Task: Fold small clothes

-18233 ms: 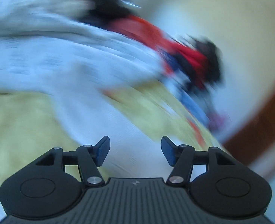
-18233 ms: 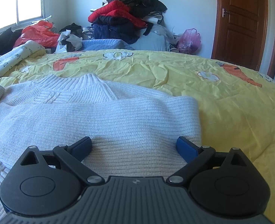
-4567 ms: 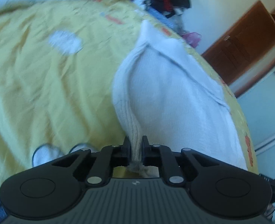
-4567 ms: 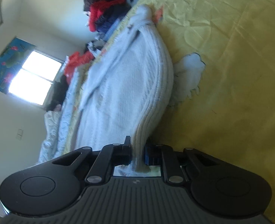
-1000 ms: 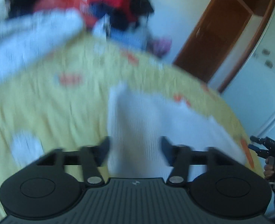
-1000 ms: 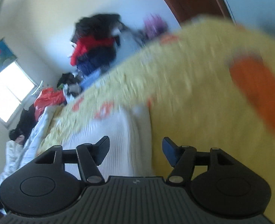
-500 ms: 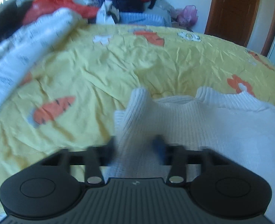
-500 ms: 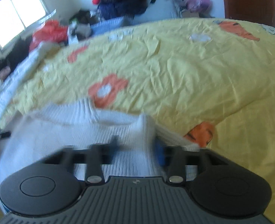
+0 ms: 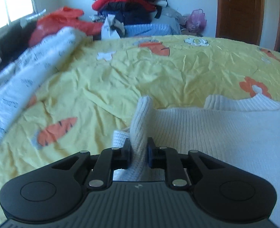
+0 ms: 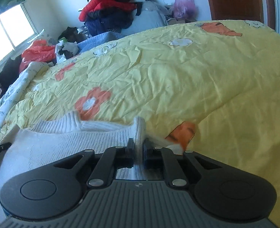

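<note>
A white ribbed knit sweater [image 9: 225, 129] lies on the yellow bedspread [image 9: 121, 79], its collar toward the far side. My left gripper [image 9: 139, 151] is shut on a pinched-up fold at the sweater's left edge. In the right wrist view the same sweater [image 10: 64, 142] spreads to the left, and my right gripper [image 10: 139, 150] is shut on a raised fold at its right edge. Both folds stand up between the jaws, just above the bed.
A rolled white printed quilt [image 9: 26, 72] runs along the bed's left side. A pile of red, dark and blue clothes [image 9: 130, 5] is stacked at the far end, with a pink bag [image 9: 196, 20] and a brown door [image 9: 240, 9] at the right.
Both grippers came down over the sweater's edges and closed on them; a second ago both were open and moving.
</note>
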The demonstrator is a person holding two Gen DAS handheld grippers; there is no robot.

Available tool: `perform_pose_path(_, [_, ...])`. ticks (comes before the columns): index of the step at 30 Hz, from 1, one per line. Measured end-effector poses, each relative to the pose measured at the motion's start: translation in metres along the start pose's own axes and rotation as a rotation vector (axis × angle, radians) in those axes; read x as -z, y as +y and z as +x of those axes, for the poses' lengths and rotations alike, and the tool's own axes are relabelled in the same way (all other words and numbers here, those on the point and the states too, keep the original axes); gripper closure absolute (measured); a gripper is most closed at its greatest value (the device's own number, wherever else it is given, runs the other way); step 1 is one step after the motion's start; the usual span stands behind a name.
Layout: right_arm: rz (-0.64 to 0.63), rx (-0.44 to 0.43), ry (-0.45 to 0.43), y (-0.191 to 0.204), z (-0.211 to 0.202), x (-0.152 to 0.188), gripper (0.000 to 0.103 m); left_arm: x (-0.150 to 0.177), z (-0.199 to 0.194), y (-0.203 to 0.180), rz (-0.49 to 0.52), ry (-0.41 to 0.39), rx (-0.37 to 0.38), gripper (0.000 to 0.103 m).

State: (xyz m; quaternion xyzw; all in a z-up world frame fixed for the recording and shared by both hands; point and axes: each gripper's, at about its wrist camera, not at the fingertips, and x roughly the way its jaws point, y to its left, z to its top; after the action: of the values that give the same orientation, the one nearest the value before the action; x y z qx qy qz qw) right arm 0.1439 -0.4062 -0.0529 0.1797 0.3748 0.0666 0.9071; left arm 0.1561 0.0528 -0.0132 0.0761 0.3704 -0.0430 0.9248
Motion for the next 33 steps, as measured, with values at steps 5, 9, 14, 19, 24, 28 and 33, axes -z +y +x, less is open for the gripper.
perform_pose_path(5, [0.031, -0.017, -0.183, 0.014, -0.052, -0.011, 0.063, -0.012, -0.056, 0.006, -0.045, -0.162, -0.028, 0.079])
perform_pose_path(9, [0.037, -0.103, -0.248, 0.044, -0.071, -0.014, 0.053, -0.020, -0.057, -0.022, -0.046, -0.201, 0.021, 0.078])
perform_pose_path(14, [-0.108, -0.034, -0.131, 0.084, -0.019, 0.001, 0.044, -0.007, 0.005, -0.063, 0.020, -0.015, -0.020, 0.079])
perform_pose_path(19, [-0.142, 0.105, -0.084, 0.060, 0.016, 0.026, 0.049, 0.013, 0.014, -0.066, 0.031, -0.090, -0.040, 0.077])
perform_pose_path(24, [-0.110, 0.128, -0.096, 0.056, 0.018, 0.021, 0.053, 0.017, 0.011, -0.066, 0.016, -0.106, -0.034, 0.077])
perform_pose_path(28, [-0.148, 0.204, -0.104, 0.076, 0.013, 0.023, 0.047, 0.018, 0.011, -0.064, 0.001, -0.111, -0.024, 0.077])
perform_pose_path(33, [-0.219, 0.084, -0.150, 0.122, -0.012, 0.022, 0.038, 0.018, 0.011, -0.065, 0.004, -0.114, -0.029, 0.077])
